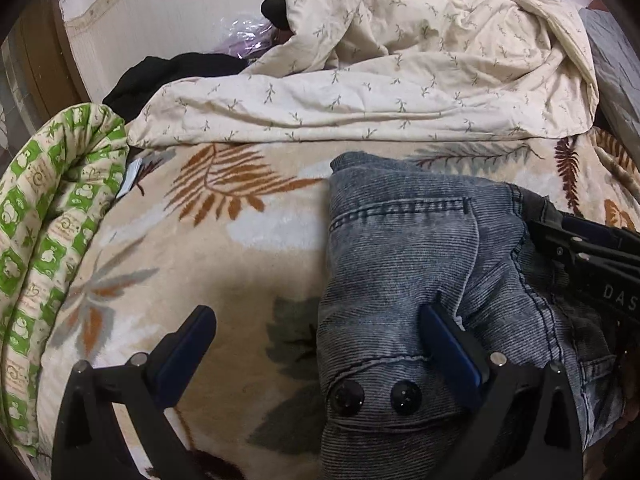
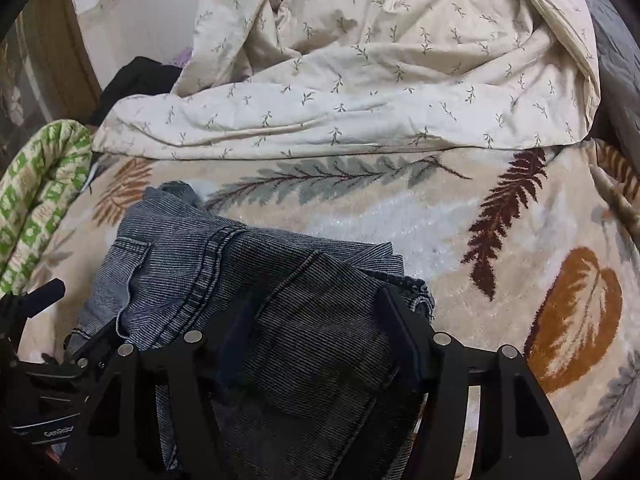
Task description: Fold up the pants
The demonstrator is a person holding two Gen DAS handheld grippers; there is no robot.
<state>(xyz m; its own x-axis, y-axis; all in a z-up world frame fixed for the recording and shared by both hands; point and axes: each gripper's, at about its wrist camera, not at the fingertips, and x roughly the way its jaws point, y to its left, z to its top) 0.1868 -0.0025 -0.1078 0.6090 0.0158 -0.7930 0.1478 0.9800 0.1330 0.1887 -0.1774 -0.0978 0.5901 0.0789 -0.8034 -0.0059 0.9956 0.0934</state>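
The blue-grey corduroy pants (image 1: 420,248) lie bunched on the leaf-patterned blanket (image 1: 248,248), waistband with two dark buttons toward me. My left gripper (image 1: 320,324) is open and straddles the left edge of the waistband; its right finger (image 1: 448,340) presses on the fabric. In the right wrist view the pants (image 2: 248,280) fill the lower left. My right gripper (image 2: 320,312) is wide open with pants fabric between and over its fingers; the left finger is mostly hidden by cloth. It also shows at the right edge of the left wrist view (image 1: 592,256).
A rumpled cream sprig-print duvet (image 1: 400,72) is heaped behind the pants. A rolled green-and-cream quilt (image 1: 48,248) lies along the left. Black clothing (image 1: 168,76) sits at the back left near the wall. A grey pillow (image 1: 616,64) is at the far right.
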